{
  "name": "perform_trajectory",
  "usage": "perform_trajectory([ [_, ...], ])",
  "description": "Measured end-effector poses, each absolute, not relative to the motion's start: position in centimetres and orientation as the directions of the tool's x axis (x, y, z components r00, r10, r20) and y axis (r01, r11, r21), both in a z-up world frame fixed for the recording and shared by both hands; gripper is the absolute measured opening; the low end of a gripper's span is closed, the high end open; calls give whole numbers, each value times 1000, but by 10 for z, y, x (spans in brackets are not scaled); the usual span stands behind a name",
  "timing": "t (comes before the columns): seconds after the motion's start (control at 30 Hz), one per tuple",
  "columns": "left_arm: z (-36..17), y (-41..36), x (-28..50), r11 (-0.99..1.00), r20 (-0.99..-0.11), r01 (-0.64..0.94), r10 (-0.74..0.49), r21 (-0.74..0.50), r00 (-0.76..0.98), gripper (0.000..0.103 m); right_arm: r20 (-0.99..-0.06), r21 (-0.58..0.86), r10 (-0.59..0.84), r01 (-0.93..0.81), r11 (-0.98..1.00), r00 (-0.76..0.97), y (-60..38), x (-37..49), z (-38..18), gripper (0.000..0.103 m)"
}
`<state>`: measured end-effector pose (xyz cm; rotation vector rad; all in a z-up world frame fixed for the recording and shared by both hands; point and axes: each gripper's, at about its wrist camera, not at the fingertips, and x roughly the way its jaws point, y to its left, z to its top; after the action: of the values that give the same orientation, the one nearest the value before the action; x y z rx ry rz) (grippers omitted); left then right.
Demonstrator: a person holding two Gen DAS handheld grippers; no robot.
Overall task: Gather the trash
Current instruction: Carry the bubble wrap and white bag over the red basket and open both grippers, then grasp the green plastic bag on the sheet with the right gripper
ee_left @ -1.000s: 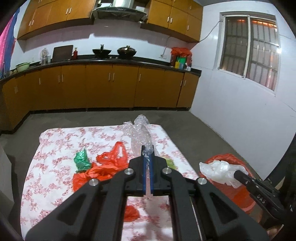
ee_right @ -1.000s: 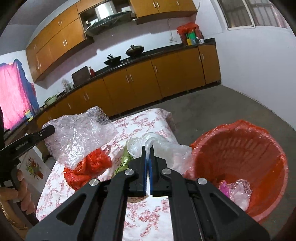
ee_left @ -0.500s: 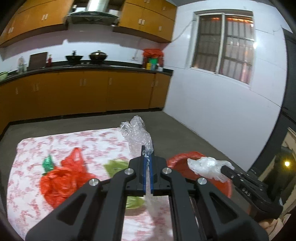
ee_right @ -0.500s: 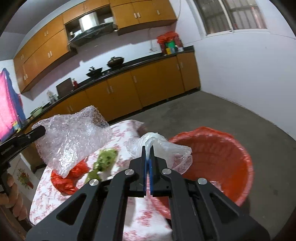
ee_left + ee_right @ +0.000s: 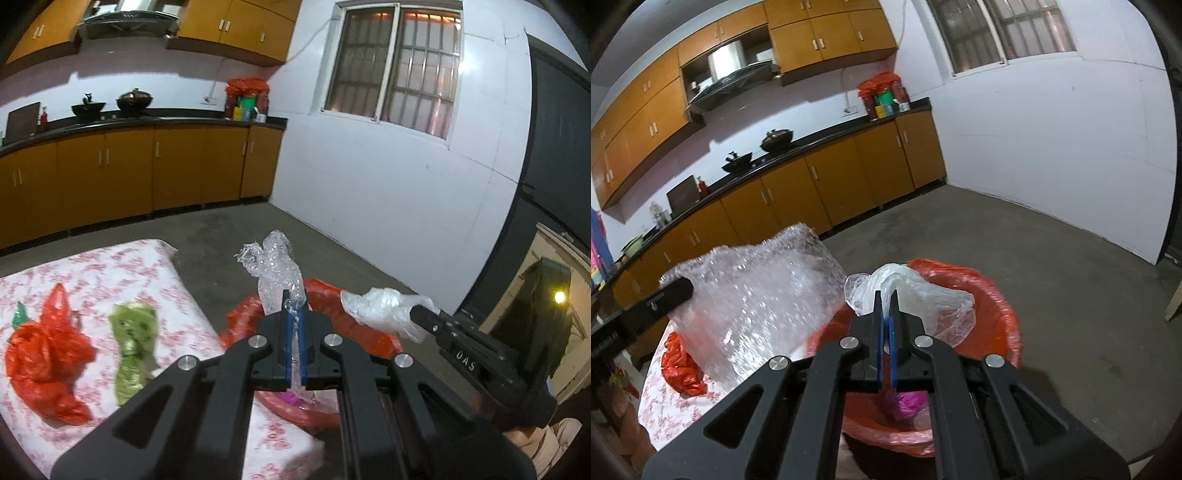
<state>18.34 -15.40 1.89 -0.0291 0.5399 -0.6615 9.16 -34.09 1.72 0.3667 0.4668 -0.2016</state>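
Two grippers – left gripper [image 5: 294,320] pinching bubble wrap [image 5: 275,271], right gripper [image 5: 885,306] clear bag [image 5: 916,291]

Home kitchen w/ wood cabinets [image 5: 110,173], range hood [image 5: 735,79], woks [image 5: 135,99] on counter

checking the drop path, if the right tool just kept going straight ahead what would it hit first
Likely nothing solid soon: the right tool, shut on the clear plastic bag, points across the red bin toward bare floor; depth is unclear.

Red bin liner [image 5: 997,291]; floral red-and-white tablecloth [image 5: 129,266]; orange cabinets [image 5: 831,184].
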Motion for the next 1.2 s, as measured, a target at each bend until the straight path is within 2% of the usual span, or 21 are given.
perform_trajectory([
  [0.5,-27,-202,200,782,-553,592,-586,-193,593,5,-472,334,-111,294,896,875,-362,96,6,3],
  [0.6,-36,-201,206,796,-573,575,-566,-192,592,11,-485,337,-93,284,898,870,-362,102,3,4],
  [0.63,-38,-200,208,800,-578,570,-560,-189,594,16,-490,336,-89,282,899,867,-362,103,2,5],
  [0.7,-42,-195,210,811,-583,557,-543,-178,605,23,-501,335,-83,282,899,862,-363,104,-1,11],
  [0.77,-45,-187,212,824,-587,539,-527,-175,615,26,-504,339,-84,286,896,860,-364,100,-4,36],
  [0.8,-46,-183,213,829,-587,532,-522,-175,619,27,-500,342,-84,286,895,862,-364,98,-4,41],
  [0.9,-44,-170,215,849,-584,501,-496,-169,643,32,-503,328,-92,288,900,860,-363,97,-4,44],
  [1.03,-40,-147,210,883,-566,453,-439,-127,697,44,-509,313,-89,280,908,856,-356,97,-2,44],
  [1.2,-36,-107,200,924,-557,376,-347,-67,754,52,-512,273,-75,245,930,856,-334,103,1,44],
])
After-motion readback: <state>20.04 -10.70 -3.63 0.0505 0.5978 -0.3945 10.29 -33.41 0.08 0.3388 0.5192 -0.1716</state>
